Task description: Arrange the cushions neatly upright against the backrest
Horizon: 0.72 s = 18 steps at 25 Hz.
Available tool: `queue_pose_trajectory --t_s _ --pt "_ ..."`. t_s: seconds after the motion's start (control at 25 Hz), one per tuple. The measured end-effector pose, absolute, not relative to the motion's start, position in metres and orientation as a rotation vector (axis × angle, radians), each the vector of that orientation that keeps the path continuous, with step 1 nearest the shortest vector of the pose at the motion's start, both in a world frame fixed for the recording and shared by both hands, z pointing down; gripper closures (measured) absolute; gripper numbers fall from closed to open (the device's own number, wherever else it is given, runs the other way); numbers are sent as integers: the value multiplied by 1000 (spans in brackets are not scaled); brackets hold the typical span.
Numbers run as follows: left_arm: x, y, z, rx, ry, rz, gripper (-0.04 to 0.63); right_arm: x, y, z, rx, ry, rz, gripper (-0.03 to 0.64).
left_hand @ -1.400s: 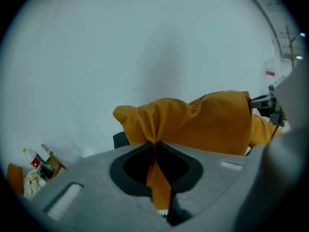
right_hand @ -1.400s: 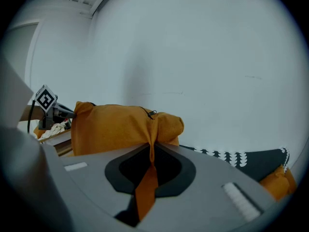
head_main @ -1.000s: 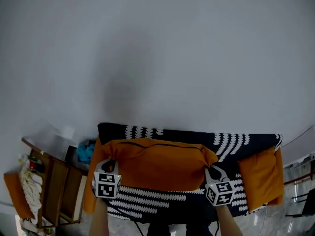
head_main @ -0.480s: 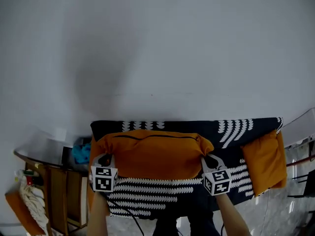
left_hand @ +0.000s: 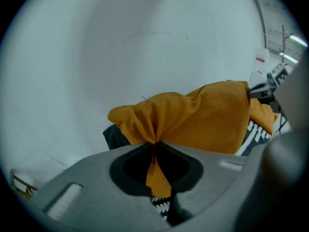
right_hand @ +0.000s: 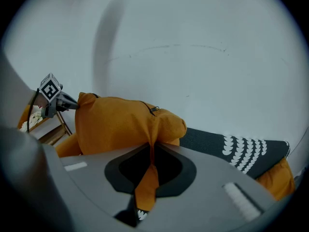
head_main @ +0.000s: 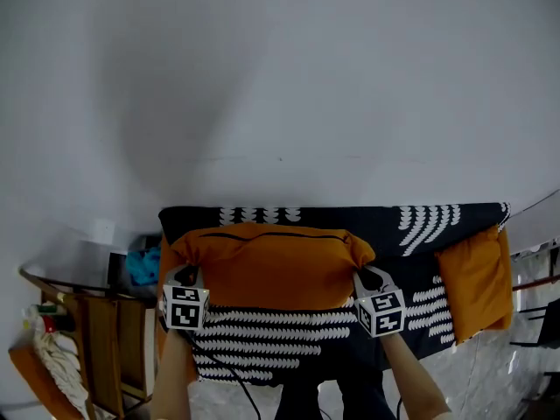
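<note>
A long orange cushion (head_main: pixel 271 265) with a dark zip along its top stands upright against the backrest of a sofa covered in dark cloth with white marks (head_main: pixel 289 344). My left gripper (head_main: pixel 185 278) is shut on the cushion's left corner, whose fabric (left_hand: pixel 153 144) is pinched between the jaws. My right gripper (head_main: pixel 366 278) is shut on the cushion's right corner (right_hand: pixel 151 151) in the same way. A second orange cushion (head_main: pixel 477 283) leans at the sofa's right end. Another strip of orange cushion (head_main: pixel 164 304) shows at the sofa's left end, behind my left gripper.
A plain white wall (head_main: pixel 280 86) rises behind the sofa. A wooden side table (head_main: pixel 96 335) with a blue object (head_main: pixel 140 268) and pale cloth (head_main: pixel 48 348) stands to the left of the sofa. Metal chair legs (head_main: pixel 534 322) show at the right edge.
The held cushion has moved up and back toward the backrest, and both grippers rose with it. Its top edge now lies closer to the top of the sofa back.
</note>
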<state>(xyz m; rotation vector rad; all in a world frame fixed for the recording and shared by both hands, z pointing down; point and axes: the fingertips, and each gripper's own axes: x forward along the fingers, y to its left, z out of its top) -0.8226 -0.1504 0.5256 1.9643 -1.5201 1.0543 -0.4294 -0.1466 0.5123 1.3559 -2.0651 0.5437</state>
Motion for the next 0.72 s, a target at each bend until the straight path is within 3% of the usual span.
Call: queue_pose_trajectory --t_s 0.72 --pt "-839 -162 585 1893 -1496 1119 555 -443 -164 577 1316 -2011 621 581"
